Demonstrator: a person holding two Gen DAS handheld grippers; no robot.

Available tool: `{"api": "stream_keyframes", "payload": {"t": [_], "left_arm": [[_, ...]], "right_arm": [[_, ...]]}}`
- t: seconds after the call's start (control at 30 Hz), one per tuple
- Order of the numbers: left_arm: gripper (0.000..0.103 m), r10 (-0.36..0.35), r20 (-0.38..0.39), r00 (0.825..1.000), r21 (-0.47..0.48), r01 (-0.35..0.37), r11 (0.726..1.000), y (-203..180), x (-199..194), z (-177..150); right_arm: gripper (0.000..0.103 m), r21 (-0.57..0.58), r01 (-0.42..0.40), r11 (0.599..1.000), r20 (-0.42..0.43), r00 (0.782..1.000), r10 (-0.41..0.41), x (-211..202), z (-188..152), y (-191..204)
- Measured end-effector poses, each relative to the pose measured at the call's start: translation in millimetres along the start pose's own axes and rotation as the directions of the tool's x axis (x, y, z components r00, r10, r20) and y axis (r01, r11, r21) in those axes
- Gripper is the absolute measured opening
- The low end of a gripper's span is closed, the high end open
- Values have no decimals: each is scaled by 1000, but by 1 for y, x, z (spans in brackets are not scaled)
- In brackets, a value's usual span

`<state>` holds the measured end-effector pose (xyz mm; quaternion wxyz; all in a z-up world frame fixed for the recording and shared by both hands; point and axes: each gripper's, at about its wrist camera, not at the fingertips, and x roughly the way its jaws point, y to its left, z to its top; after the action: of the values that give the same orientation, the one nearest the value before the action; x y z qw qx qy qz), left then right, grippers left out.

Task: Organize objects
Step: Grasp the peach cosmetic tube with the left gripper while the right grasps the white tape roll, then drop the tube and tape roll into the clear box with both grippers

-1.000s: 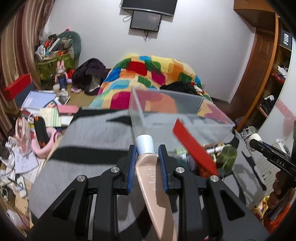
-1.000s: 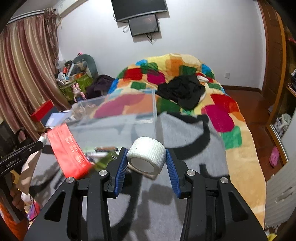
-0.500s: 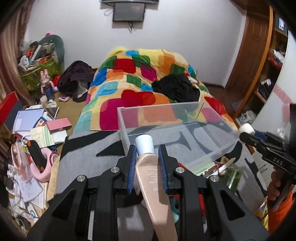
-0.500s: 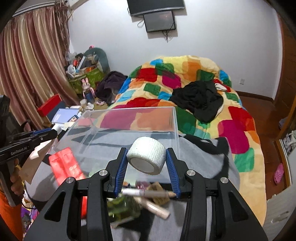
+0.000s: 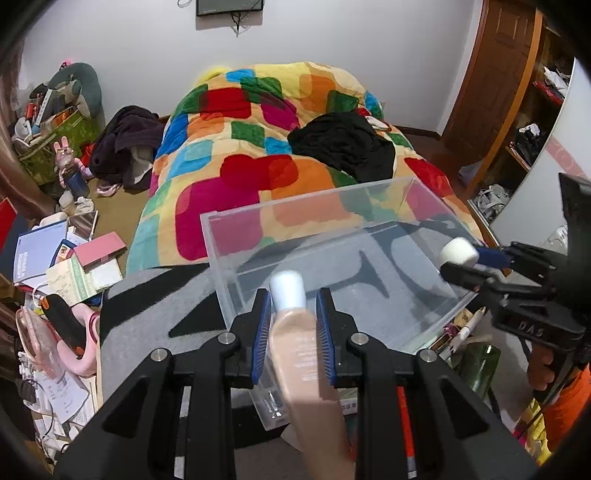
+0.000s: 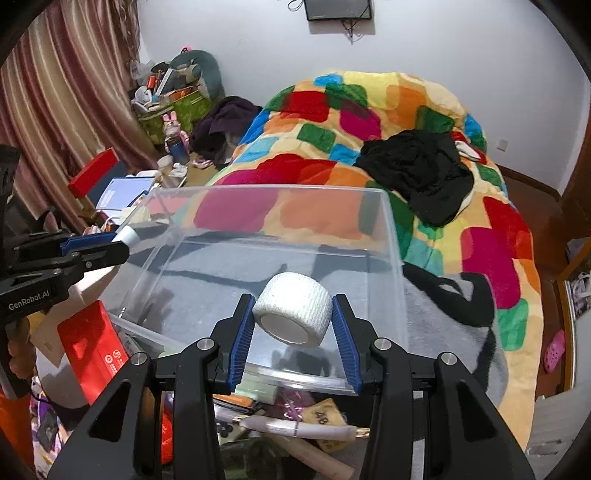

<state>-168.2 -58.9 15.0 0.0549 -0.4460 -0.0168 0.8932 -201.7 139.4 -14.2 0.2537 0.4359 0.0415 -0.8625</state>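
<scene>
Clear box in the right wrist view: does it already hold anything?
No; the clear box shows only grey blanket through its bare floor.

Even indoor light, soft shadows, glare on the clear box, strong fisheye bending, dark vignetted corners

A lived-in home bedroom: a bed under a bright patchwork quilt with black clothing dropped on it. Left of the bed, striped curtains and floor clutter; beyond it, a wall-mounted screen.
</scene>
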Motion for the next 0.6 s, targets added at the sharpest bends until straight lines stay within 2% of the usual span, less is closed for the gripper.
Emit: {"api": "stream_keyframes", "payload": {"t": [0.2,0.27,0.33,0.4,0.6], "left_arm": [[27,-3,64,998,10,2,1000,-3,-26,0],[32,2,88,996,8,-2,1000,-5,-36,-3],[43,2,110,994,2,-3,1000,-6,-46,-7],[49,1,130,992,-1,-1,1000,-9,-53,-13],[60,20,164,986,-4,-20,1000,-18,-69,-37]], "right_arm": [[49,15,-31,999,7,999,31,-10,-3,0],[51,15,-28,999,26,999,28,-18,-5,2],[54,10,-19,1000,45,999,18,-26,-8,4],[58,7,-6,1000,68,998,6,-36,-12,5],[65,22,16,1000,108,994,-18,-57,-33,8]]}}
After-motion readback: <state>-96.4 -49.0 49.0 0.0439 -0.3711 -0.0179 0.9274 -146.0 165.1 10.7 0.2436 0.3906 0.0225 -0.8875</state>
